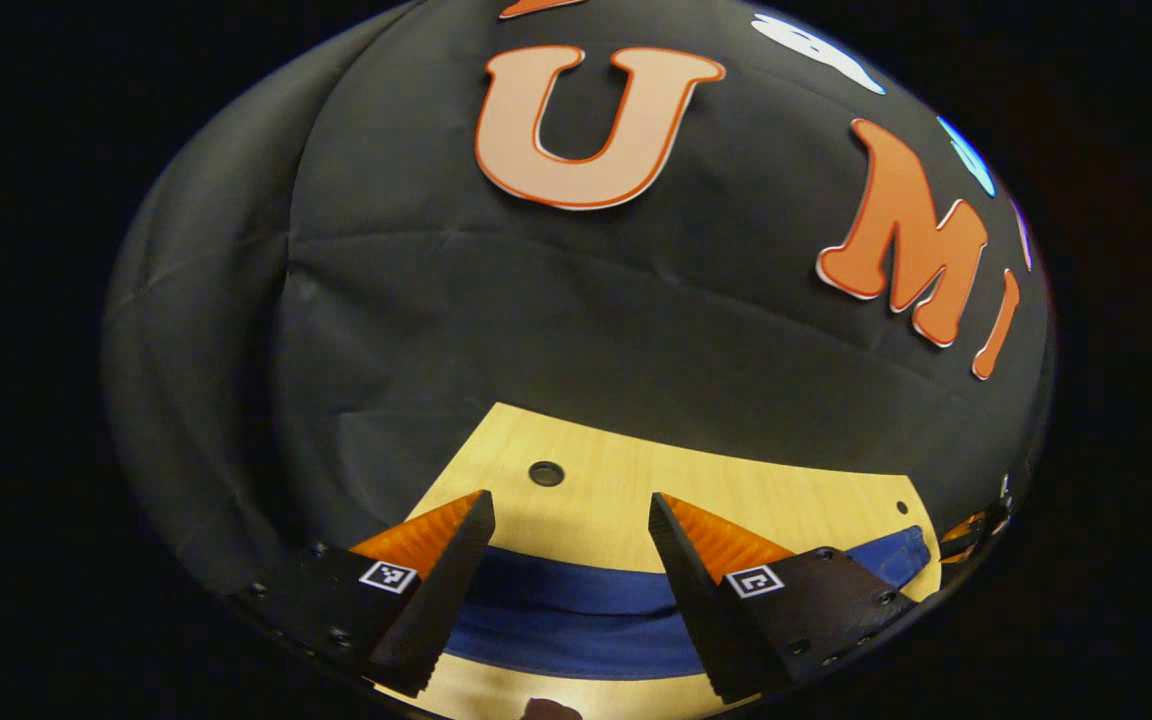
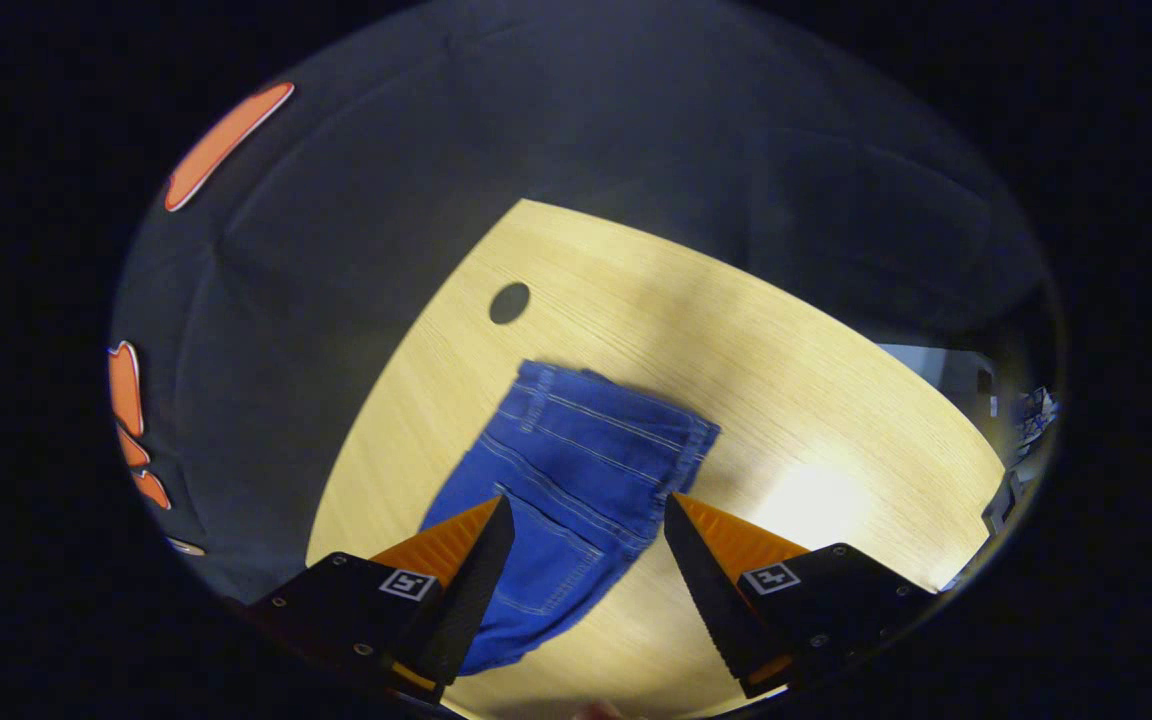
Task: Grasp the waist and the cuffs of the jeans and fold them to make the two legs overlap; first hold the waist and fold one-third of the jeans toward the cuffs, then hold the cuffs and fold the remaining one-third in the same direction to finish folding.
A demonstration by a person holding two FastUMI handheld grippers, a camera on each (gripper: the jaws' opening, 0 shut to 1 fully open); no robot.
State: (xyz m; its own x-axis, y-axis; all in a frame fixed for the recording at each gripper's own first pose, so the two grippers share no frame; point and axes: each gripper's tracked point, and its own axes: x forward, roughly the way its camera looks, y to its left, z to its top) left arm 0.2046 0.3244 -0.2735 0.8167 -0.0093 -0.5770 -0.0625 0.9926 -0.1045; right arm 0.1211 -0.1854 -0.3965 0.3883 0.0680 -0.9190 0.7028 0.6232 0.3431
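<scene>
Jeans (image 2: 576, 480) flat on table (image 2: 796, 340), both grippers spread, no readable writing

Left gripper (image 1: 571, 525): seen in the left gripper view from behind its own two fingers. Jaws spread wide, nothing pinched between them. The fingers (image 1: 441, 590) taper to pointed tips, with toothed inner faces turned toward the gap. Each finger base carries a small square marker. Pose: aimed forward and slightly downward.

Right gripper (image 2: 588, 525): seen in the right gripper view, likewise from behind. Jaws spread wide, gap free of contact, neither finger (image 2: 711, 590) pressing on anything. Toothed inner edges face each other across the gap. Pose: pitched more steeply downward than the left.
</scene>
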